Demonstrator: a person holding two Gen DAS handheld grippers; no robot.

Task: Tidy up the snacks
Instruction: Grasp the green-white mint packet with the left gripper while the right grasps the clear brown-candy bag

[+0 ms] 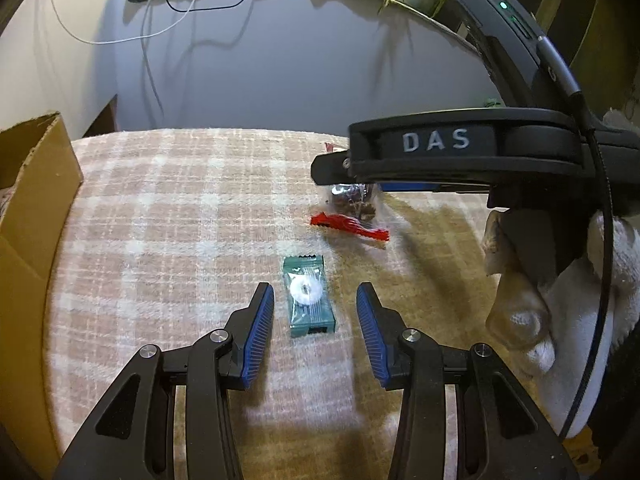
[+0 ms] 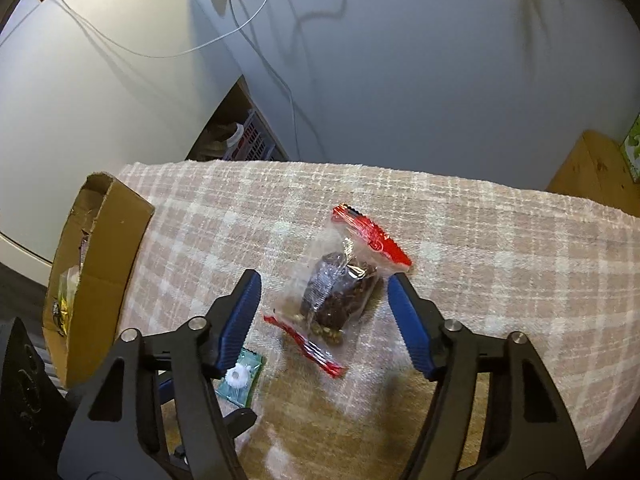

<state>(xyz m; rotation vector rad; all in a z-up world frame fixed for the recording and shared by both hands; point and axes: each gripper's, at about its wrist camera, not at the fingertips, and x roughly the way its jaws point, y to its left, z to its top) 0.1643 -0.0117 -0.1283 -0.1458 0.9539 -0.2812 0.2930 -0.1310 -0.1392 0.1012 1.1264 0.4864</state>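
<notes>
A small green candy packet (image 1: pixel 309 297) with a white ring sweet inside lies on the checked cloth (image 1: pixel 168 208). My left gripper (image 1: pixel 316 292) is open, its blue pads either side of the packet with gaps on both sides. A clear bag of dark nuts with red sealed ends (image 2: pixel 340 284) lies further right on the cloth. My right gripper (image 2: pixel 324 280) stands open around that bag; its right pad is at the bag's edge, its left pad clear of it. The green packet (image 2: pixel 240 378) shows below the right gripper's left finger. The nut bag (image 1: pixel 354 210) is partly hidden under the right gripper's body (image 1: pixel 448 148).
An open cardboard box (image 2: pixel 100 280) with some wrapped snacks inside stands at the cloth's left edge, also seen as the box (image 1: pixel 32 220). A hand in a white fluffy sleeve (image 1: pixel 560 300) holds the right gripper. Cables hang down the wall (image 2: pixel 256 60). A wooden cabinet (image 2: pixel 592 176) is behind, right.
</notes>
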